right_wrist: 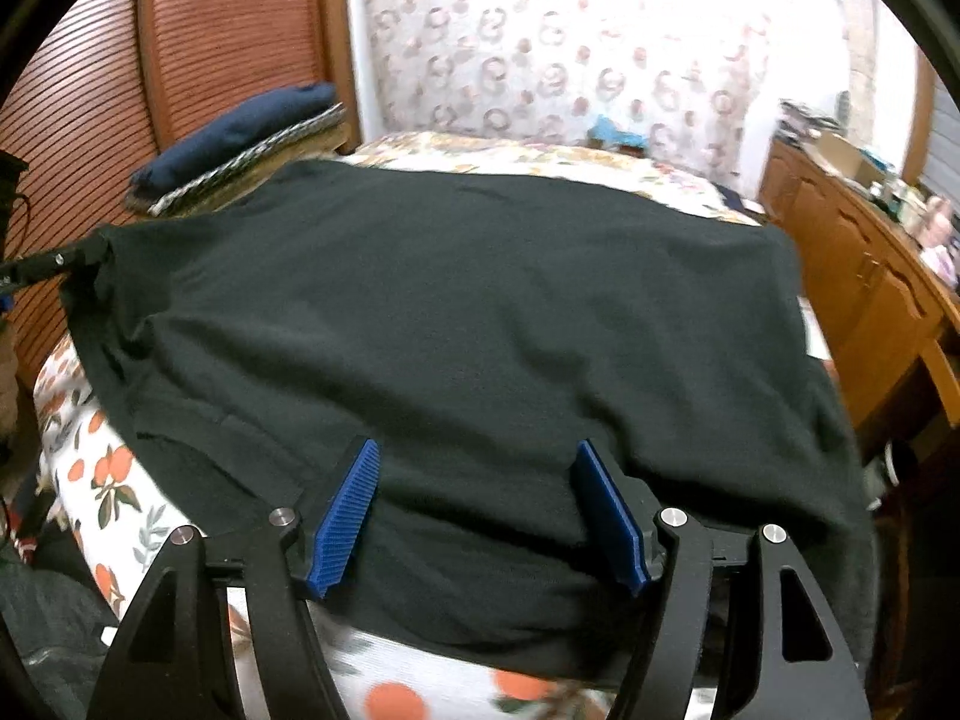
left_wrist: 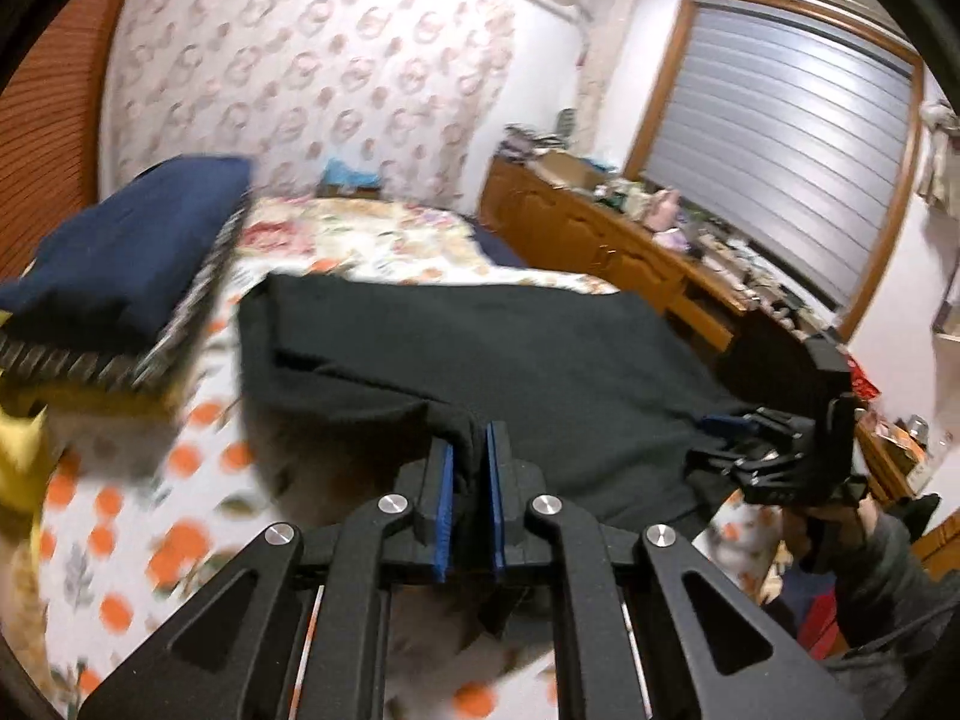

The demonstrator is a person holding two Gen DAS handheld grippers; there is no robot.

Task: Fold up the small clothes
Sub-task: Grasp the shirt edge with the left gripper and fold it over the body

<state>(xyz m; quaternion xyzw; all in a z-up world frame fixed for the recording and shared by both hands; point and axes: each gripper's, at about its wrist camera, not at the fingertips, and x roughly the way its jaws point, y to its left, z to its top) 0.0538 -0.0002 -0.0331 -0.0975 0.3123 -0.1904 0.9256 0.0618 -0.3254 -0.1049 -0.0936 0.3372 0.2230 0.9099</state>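
Observation:
A black garment (left_wrist: 510, 360) lies spread over the bed, filling the middle of the right wrist view (right_wrist: 480, 300). My left gripper (left_wrist: 471, 450) is shut on a bunched bit of its near edge, and the cloth rises to the blue pads. In the right wrist view the left gripper (right_wrist: 90, 255) shows at the garment's far left corner. My right gripper (right_wrist: 480, 468) stands wide open at the near hem, with black cloth lying between its blue pads (right_wrist: 348, 516). From the left wrist view, the right gripper (left_wrist: 720, 438) sits at the garment's right edge.
A stack of folded clothes (left_wrist: 120, 252) with a navy piece on top sits at the bed's left, by the headboard (right_wrist: 240, 126). The bedsheet (left_wrist: 120, 540) has an orange fruit print. A cluttered wooden dresser (left_wrist: 600, 228) runs along the right. A sleeved hand (left_wrist: 870, 570) holds the right gripper.

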